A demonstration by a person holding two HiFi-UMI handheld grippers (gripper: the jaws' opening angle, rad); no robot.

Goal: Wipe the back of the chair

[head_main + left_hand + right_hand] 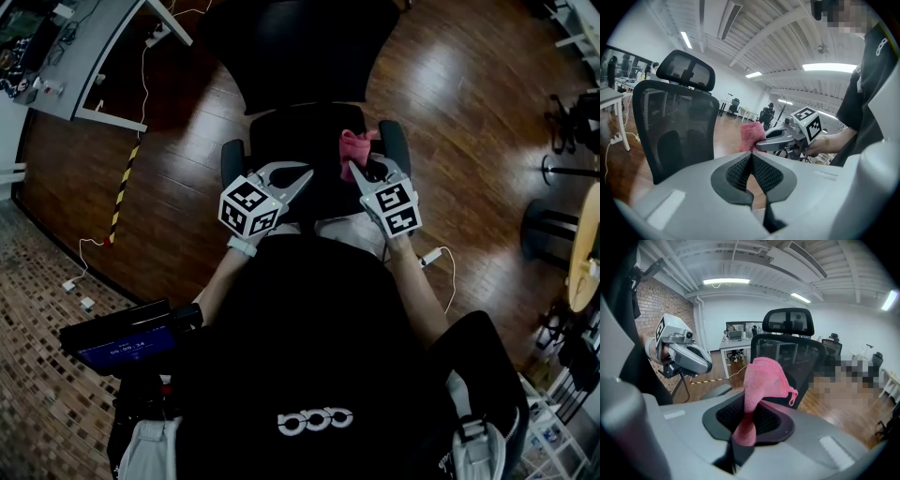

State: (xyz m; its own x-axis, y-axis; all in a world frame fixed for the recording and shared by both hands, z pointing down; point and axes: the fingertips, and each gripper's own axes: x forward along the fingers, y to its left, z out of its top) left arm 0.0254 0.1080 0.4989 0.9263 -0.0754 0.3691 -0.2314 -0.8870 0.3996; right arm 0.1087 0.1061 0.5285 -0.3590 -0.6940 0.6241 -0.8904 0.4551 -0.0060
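A black mesh office chair point(300, 141) stands in front of me, its back point(677, 131) and headrest point(788, 321) facing me. My right gripper point(361, 172) is shut on a pink cloth point(761, 378), held above the chair's seat beside the right armrest point(395, 142); the cloth point(353, 148) sticks up from the jaws. My left gripper point(302, 178) hovers over the seat to the left of it, jaws shut with nothing between them. In the left gripper view the cloth point(752, 136) and the right gripper point(787, 140) show to the right of the chair back.
Wooden floor all round. A desk point(94, 56) with cables stands at the back left, yellow-black tape point(122, 187) on the floor beside it. Stools and a round table edge point(586, 244) are at the right. More desks and chairs point(736, 345) stand behind the chair.
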